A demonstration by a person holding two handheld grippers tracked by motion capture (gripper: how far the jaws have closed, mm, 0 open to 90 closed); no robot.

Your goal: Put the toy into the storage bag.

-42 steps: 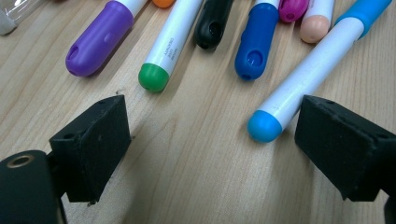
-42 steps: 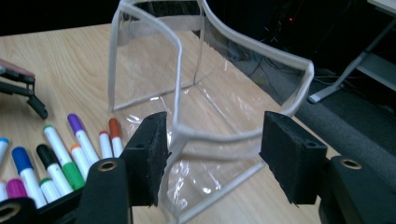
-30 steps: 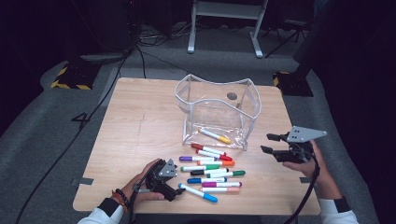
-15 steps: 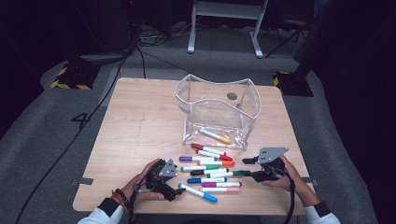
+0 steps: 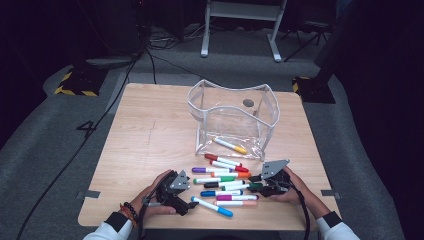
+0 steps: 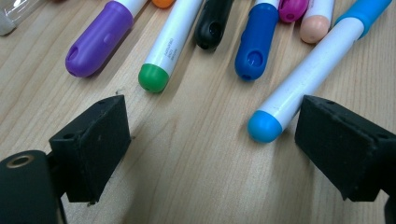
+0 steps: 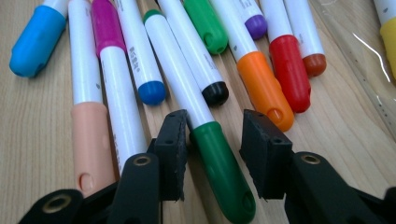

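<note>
Several coloured markers [image 5: 222, 180] lie side by side on the wooden table [image 5: 150, 135], in front of a clear plastic bin [image 5: 232, 117] that holds a yellow-capped marker [image 5: 231, 146]. My right gripper [image 5: 255, 183] is low at the right end of the row. Its jaws [image 7: 212, 135] have just been closing and straddle the dark-green-capped marker [image 7: 219, 163]; a gap remains at the right pad. My left gripper [image 5: 192, 194] rests on the table, wide open [image 6: 210, 140]. The end of the light-blue marker [image 6: 299, 93] lies just inside its right pad.
The bin stands at the table's middle back, close behind the markers. Bare wood lies to the left of the bin and along the front edge. Cables and a metal stand are on the dark floor beyond the table.
My right gripper has come down and to the left from the table's right side onto the marker row, and its jaws have narrowed around the green-capped marker. The left gripper has stayed put.
</note>
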